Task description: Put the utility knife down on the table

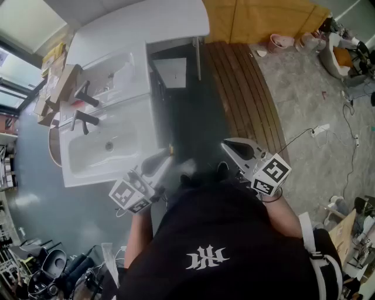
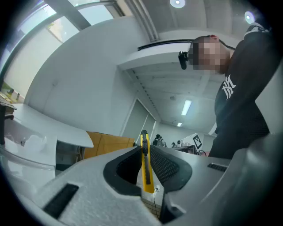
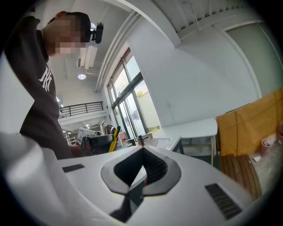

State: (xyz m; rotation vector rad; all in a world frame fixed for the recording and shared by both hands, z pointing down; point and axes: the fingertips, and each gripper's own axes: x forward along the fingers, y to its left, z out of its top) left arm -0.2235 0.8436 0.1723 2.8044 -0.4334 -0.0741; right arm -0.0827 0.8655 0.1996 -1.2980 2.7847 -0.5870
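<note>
Knife (image 2: 145,163) clamped lengthwise in your left tongs (image 1: 166,154), table (image 1: 176,17) off at 11 o'clock; right tongs (image 1: 226,143) closed on nothing.

A white rectangular ceramic basin (image 1: 117,143) is sitting beside a second one, each carrying a black metal tap (image 1: 86,119). Brown wooden planks (image 1: 246,88) are running alongside, and a white power strip (image 1: 320,129) is lying on the grey concrete floor (image 1: 304,170).
</note>
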